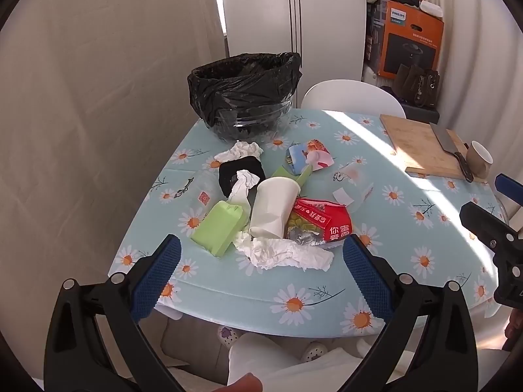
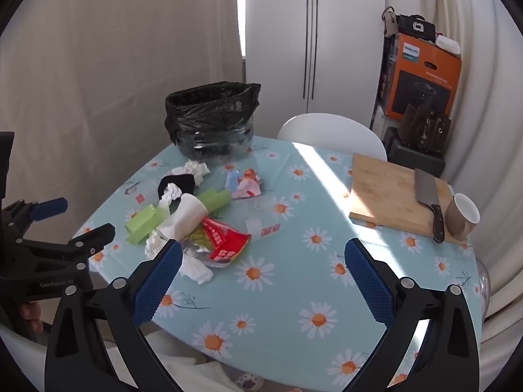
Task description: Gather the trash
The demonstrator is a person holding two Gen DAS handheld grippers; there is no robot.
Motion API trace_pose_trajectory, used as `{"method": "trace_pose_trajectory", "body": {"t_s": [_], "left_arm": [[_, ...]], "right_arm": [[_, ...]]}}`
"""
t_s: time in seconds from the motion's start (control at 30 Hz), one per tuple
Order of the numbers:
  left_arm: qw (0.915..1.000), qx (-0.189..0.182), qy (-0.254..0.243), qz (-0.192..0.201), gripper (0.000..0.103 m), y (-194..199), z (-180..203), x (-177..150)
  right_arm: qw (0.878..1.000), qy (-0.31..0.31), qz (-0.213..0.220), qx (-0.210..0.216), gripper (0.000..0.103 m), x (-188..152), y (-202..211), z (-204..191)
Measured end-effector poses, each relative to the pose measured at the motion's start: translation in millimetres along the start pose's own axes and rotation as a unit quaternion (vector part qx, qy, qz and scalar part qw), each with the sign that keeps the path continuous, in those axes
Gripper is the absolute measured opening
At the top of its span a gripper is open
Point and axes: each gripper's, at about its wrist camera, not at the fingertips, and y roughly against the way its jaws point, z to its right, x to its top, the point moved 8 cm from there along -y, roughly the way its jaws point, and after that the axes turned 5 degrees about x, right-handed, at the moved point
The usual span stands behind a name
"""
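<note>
Trash pile [image 1: 278, 215] on counter [image 1: 327, 294], directly ahead of left hand-held gripper [image 1: 261, 274], fingers spread, empty. Right hand-held gripper [image 2: 261, 277], also spread, sits right of it. Left nearer. Bin [image 1: 245, 94] beyond.

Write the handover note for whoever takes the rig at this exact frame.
Left gripper: open, empty, at the table's near edge facing the trash pile.
Right gripper: open, empty, right of the pile.
Trash on the table: paper cup, red wrapper, green carton, tissues.
Black-lined bin stands behind the pile.
Done: nothing visibly collected.
Left: move every piece into the bin.
</note>
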Motion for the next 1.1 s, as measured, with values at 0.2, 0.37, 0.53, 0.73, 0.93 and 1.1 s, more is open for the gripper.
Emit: {"method": "trace_pose_trajectory", "body": {"t_s": [0.2, 0.37, 0.53, 0.73, 0.93, 1.1], "left_arm": [[1.0000, 0.002, -0.007, -0.001, 0.097, -0.3, 3.9, -2.2], [0.9999, -0.002, -0.011, 0.000, 0.097, 1.2, 8.5, -2.1], [0.9999, -0.008, -0.012, 0.003, 0.097, 3.8, 7.4, -0.8], [0.9999, -0.010, -0.012, 0.001, 0.097, 4.4, 7.3, 0.0], [0.9999, -0.010, 0.001, -0.009, 0.097, 1.4, 2.9, -4.8], [0.9997, -0.010, 0.016, -0.012, 0.097, 0.9, -2.6, -9.3]], "right_arm": [[1.000, 0.002, 0.000, -0.001, 0.095, -0.3, 1.9, -1.8], [1.000, -0.002, 0.000, -0.005, 0.095, -0.1, 4.1, 2.8], [1.000, -0.006, -0.003, -0.005, 0.095, -0.2, 3.1, 4.1], [1.000, -0.004, -0.004, -0.004, 0.095, -2.3, 3.6, 3.9], [1.000, -0.003, -0.007, 0.000, 0.095, -4.4, 3.0, 2.6], [1.000, 0.001, -0.004, -0.001, 0.095, -4.1, 4.5, 1.7]]}}
